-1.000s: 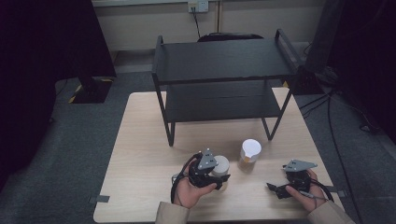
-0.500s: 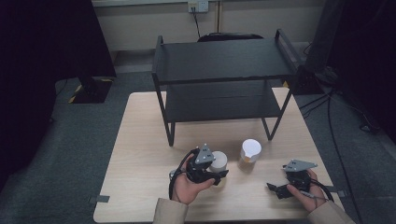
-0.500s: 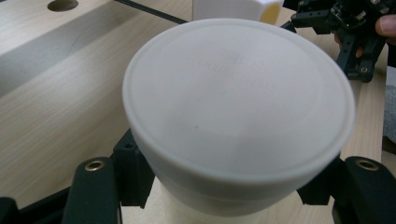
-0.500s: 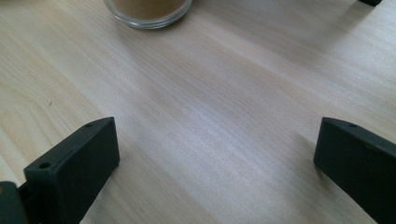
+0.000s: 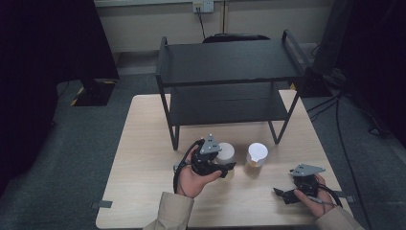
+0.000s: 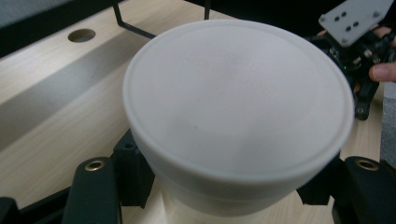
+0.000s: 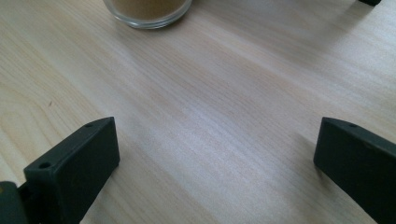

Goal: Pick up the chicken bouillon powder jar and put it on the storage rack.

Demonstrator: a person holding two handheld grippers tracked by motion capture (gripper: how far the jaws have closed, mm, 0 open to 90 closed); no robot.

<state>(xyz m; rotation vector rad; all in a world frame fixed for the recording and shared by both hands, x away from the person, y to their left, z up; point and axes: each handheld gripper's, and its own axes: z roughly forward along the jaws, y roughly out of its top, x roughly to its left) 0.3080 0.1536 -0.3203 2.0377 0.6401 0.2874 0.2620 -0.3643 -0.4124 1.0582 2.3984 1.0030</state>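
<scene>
- I see the white-lidded jar [image 6: 238, 116] near the front middle of the surface [image 5: 143, 158], clamped between my left gripper's [image 5: 218, 165] fingers.
- A second jar [image 5: 256, 155] stands just beside it, to its right.
- My right gripper [image 5: 287, 194] rests low near the surface's right front, fingers wide apart.
- The black shelf rack [image 5: 230, 72] stands behind.

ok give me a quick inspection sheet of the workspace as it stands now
surface: light wood table, a round hole in it in the left gripper view
job's things: white-lidded jar between the left gripper's jaws; second jar with tan contents standing apart to its right
clutter: nothing seen
grippers: left gripper shut on the white-lidded jar; right gripper open over bare wood
cables: black cable looping from the left gripper; more on the floor at right
surroundings: black two-tier shelf at the table's far side, grey carpet, wall socket
</scene>
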